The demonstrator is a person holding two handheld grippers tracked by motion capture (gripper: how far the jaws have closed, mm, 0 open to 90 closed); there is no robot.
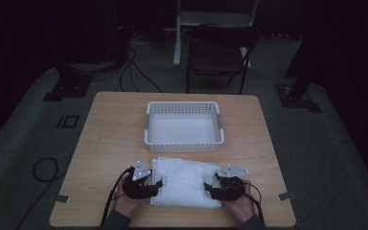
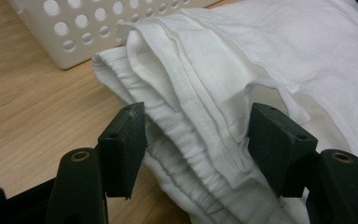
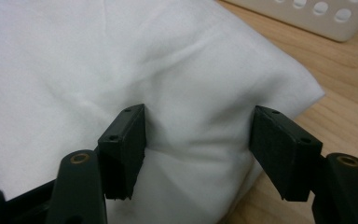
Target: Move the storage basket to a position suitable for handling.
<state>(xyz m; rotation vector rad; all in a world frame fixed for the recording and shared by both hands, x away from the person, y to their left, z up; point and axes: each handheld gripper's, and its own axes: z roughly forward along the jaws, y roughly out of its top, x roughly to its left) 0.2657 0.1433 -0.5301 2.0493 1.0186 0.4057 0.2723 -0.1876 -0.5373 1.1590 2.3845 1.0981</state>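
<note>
Both hands sat at the bottom of the high view — left gripper [image 1: 154, 184] and right gripper [image 1: 211, 187] at either end of the folded white cloth [image 1: 186, 182], each with jaws pinching its thick folds. Beyond, mid-frame, the white perforated basket [image 1: 184, 140] stood empty on the wooden table [image 1: 110, 129] — just behind the cloth.
</note>
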